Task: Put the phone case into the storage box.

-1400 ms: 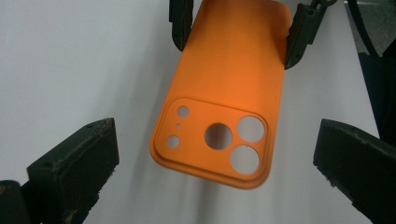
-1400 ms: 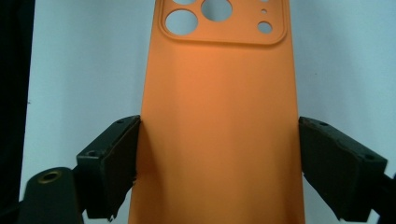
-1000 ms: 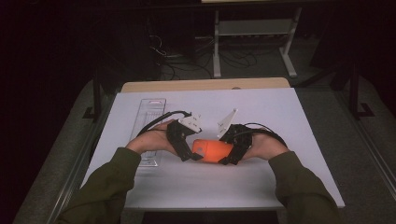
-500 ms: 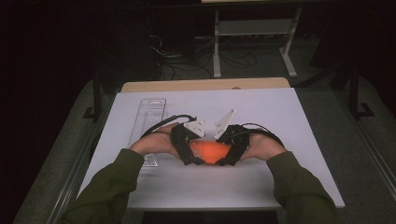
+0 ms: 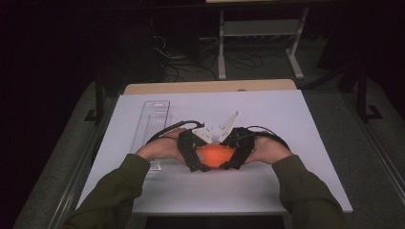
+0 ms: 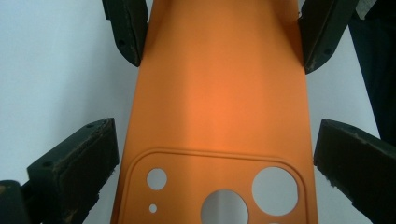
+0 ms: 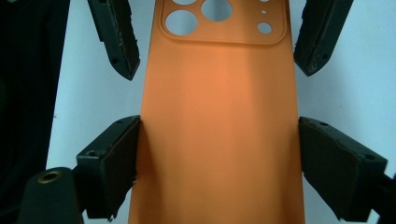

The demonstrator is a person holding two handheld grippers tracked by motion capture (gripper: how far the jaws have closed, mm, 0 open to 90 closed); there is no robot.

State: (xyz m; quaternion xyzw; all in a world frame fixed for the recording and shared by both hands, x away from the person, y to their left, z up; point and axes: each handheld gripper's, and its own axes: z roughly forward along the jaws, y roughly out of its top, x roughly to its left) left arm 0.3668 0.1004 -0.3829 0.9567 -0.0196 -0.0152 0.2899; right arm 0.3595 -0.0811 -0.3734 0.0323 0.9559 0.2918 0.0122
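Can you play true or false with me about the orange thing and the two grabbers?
1. The phone case is orange. True.
2. The camera holes are at the right gripper's end. False: they are at the end by the left gripper.
3. The right gripper has its fingers pressed on both long edges of the case. True.
4. The case lies inside the clear plastic tray. False: it lies on the white table, and the tray sits apart, off to the left.
5. The two grippers come at the case from the same end. False: they come from opposite ends.
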